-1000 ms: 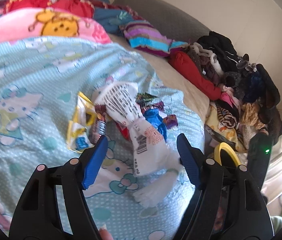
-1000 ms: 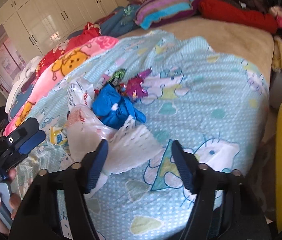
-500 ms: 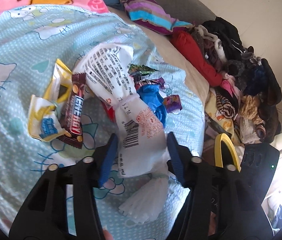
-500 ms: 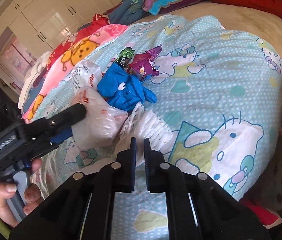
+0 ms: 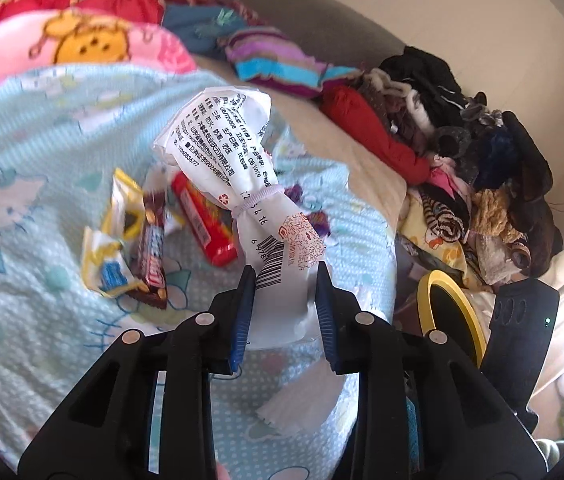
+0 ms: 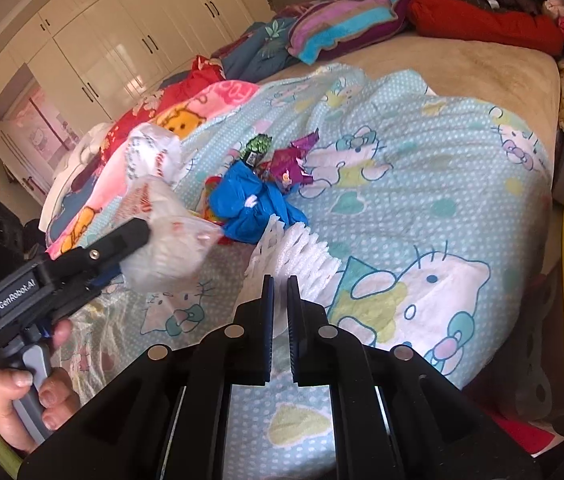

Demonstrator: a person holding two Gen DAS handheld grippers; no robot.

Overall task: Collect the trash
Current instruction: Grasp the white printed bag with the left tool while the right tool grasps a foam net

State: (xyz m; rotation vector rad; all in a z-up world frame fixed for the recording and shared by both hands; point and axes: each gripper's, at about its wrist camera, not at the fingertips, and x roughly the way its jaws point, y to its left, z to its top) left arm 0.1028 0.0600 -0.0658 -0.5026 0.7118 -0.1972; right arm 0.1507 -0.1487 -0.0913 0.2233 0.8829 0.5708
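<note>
My left gripper [image 5: 282,276] has its blue pads against the lower end of a white printed plastic package [image 5: 222,148], its jaws still closing; the package stands up off the blue cartoon blanket [image 5: 22,208]. My right gripper [image 6: 278,284] is shut on the near edge of a white foam net [image 6: 293,252] that lies on the blanket. More trash lies on the bed: a yellow wrapper [image 5: 110,248], a brown chocolate wrapper [image 5: 152,256], a red packet [image 5: 206,220], a blue wrapper [image 6: 250,204], and purple [image 6: 289,160] and green [image 6: 258,146] wrappers.
A yellow-rimmed bin [image 5: 449,312] stands beside the bed on the right. A pile of clothes [image 5: 461,140] and folded blankets [image 5: 274,64] fill the far side of the bed. White wardrobes [image 6: 94,48] line the wall. A hand [image 6: 26,396] holds the left gripper's handle.
The left jaws narrowed onto the white package and raised it, uncovering the red packet. The right jaws went from open to shut on the foam net.
</note>
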